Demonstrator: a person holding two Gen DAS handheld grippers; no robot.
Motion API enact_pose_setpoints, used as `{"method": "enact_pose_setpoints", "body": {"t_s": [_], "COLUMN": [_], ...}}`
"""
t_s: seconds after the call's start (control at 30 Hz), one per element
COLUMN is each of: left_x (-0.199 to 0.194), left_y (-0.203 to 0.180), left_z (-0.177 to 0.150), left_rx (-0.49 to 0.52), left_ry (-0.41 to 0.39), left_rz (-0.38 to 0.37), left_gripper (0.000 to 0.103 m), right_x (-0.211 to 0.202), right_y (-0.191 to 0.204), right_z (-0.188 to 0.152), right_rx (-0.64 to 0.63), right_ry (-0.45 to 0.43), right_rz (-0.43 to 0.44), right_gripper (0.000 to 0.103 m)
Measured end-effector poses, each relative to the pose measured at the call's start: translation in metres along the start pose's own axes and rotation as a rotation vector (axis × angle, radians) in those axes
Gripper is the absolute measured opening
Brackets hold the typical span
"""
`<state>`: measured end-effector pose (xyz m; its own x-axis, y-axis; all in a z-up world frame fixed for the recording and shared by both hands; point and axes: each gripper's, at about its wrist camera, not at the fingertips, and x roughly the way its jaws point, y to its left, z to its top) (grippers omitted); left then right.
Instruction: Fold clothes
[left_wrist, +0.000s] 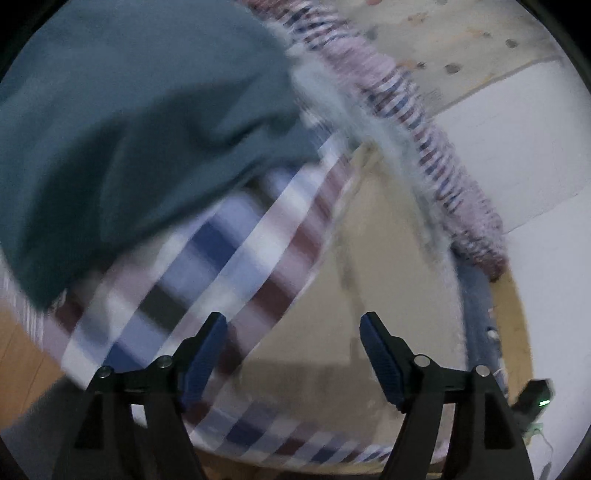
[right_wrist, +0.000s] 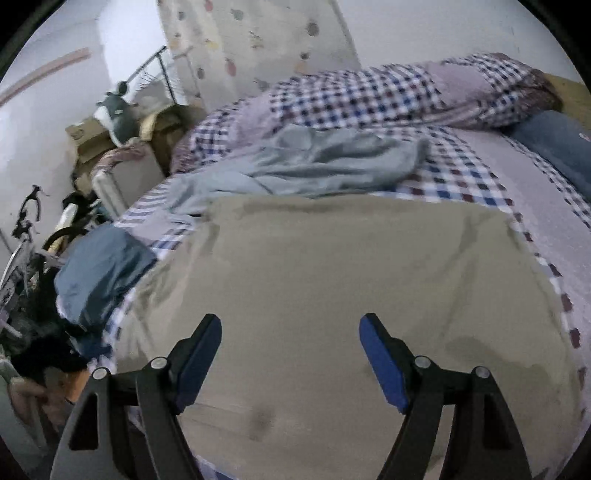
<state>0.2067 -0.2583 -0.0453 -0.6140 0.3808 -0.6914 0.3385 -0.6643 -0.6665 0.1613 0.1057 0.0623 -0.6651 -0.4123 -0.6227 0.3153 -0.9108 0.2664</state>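
Observation:
A beige garment (right_wrist: 332, 295) lies spread flat on the checked bed sheet (right_wrist: 461, 177), filling the middle of the right wrist view. My right gripper (right_wrist: 290, 325) hangs open just above its near part, holding nothing. Behind it lies a crumpled light grey-blue garment (right_wrist: 314, 162). A folded dark teal garment (right_wrist: 99, 273) sits at the bed's left edge. In the blurred left wrist view the teal garment (left_wrist: 129, 129) fills the upper left, and my left gripper (left_wrist: 293, 325) is open over the beige garment (left_wrist: 369, 277) and the sheet (left_wrist: 207, 258).
A rolled checked quilt (right_wrist: 388, 92) lies along the far side of the bed, with a dark blue pillow (right_wrist: 557, 147) at the right. Cardboard boxes (right_wrist: 92, 136), a rack and clutter crowd the floor left of the bed. White walls stand behind.

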Motion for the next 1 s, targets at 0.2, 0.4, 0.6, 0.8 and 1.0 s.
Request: {"method": "enact_pose_setpoints", "body": {"t_s": [0.2,0.4,0.6,0.8,1.0], "left_x": [0.010,0.021,0.011,0.005,0.007], "left_y": [0.011,0.000,-0.002,0.001,0.002], "left_z": [-0.025,-0.028,-0.022,-0.015,-0.014], "left_rx": [-0.091,-0.106,-0.108,-0.124,-0.129], "left_ry": [0.034,0.054,0.003,-0.021,0.018], "left_rz": [-0.095,-0.249,-0.345,-0.404,-0.480], "left_gripper": [0.079,0.079,0.064,0.060,0.060], "right_x": [0.012,0.018,0.026,0.036,0.049], "right_y": [0.015,0.033,0.071,0.112,0.152], "right_z": [-0.006,-0.009,-0.023,-0.041,-0.066], "right_rx": [-0.030,-0.081,-0.213,-0.358,-0.495], "right_ry": [0.015,0.011,0.023,0.032,0.064], "right_rz": [0.054,0.095,0.106,0.129,0.202], "right_gripper": [0.081,0.081,0.081,0.081,0.081]}}
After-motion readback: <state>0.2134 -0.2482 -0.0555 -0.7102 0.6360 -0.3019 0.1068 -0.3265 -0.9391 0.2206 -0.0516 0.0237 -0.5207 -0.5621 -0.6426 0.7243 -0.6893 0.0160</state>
